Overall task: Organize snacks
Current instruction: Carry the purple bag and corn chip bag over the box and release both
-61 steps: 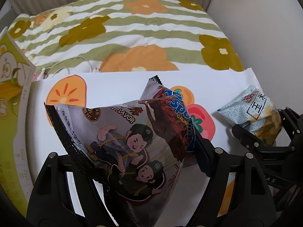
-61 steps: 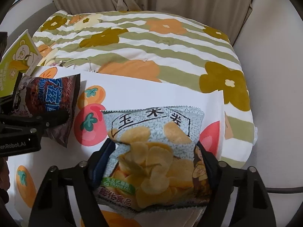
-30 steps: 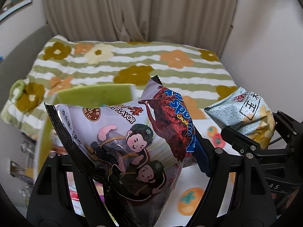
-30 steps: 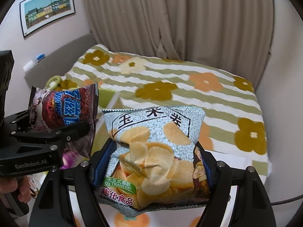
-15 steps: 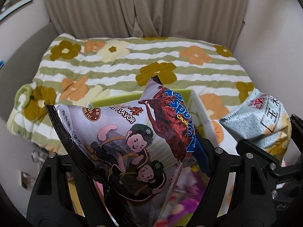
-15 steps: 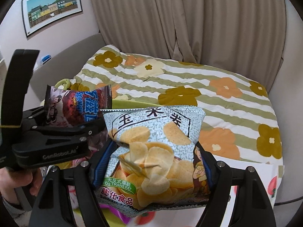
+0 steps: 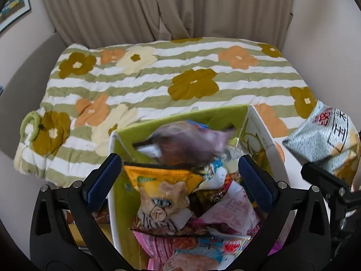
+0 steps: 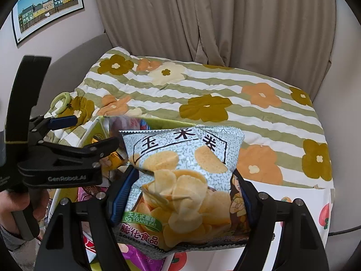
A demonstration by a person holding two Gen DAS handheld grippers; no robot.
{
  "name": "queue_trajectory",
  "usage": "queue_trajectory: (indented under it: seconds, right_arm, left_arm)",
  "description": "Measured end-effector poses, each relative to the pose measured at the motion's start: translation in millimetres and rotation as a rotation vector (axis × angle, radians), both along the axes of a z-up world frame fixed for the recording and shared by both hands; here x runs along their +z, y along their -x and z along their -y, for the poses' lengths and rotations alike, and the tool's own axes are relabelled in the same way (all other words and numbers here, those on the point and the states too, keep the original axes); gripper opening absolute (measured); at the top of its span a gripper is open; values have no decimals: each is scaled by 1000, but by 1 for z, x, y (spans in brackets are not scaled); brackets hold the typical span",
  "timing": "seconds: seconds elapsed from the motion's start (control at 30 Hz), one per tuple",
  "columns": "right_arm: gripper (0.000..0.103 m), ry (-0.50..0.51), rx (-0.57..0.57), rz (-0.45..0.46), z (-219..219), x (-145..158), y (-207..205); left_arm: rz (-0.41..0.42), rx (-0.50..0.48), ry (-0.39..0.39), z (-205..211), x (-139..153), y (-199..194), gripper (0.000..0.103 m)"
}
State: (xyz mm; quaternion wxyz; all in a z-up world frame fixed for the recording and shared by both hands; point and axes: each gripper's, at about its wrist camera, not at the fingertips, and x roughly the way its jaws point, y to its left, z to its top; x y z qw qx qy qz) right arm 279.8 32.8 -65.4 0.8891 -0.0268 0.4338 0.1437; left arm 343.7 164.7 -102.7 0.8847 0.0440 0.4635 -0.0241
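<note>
My left gripper (image 7: 180,176) is open and empty above a green cardboard box (image 7: 180,118) full of snack packets. The dark purple snack bag (image 7: 187,143) is a blur in the air, dropping into the far part of the box. My right gripper (image 8: 180,194) is shut on a pale blue chip bag (image 8: 182,176) and holds it just right of the box. That chip bag also shows at the right edge of the left wrist view (image 7: 331,137). The left gripper (image 8: 74,133) shows in the right wrist view, jaws apart over the box.
The box holds several packets, among them an orange one (image 7: 162,180) and a pink one (image 7: 227,210). A striped flowered quilt (image 7: 158,79) lies behind. A white fruit-print sheet (image 8: 300,194) lies under the right side. Curtains (image 8: 203,18) hang at the back.
Both grippers moved left from the white sheet to the green box. My left gripper opened and let go of the purple bag, which is falling into the box. The right still holds the chips.
</note>
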Motion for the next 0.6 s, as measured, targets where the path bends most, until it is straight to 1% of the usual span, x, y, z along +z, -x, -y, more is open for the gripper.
queue_trajectory:
  seconds: [0.17, 0.33, 0.43, 0.6]
  right_arm:
    - [75, -27, 21, 5, 1, 4, 3]
    - [76, -28, 43, 1, -10, 3, -3]
    - [76, -49, 53, -20, -18, 0, -9]
    - [78, -72, 52, -22, -33, -1, -18]
  left_arm:
    - [8, 33, 3, -15, 7, 15, 102]
    - [6, 82, 37, -36, 10, 27, 102]
    - [9, 98, 34, -44, 12, 32, 102]
    - [20, 107, 29, -54, 16, 41, 102]
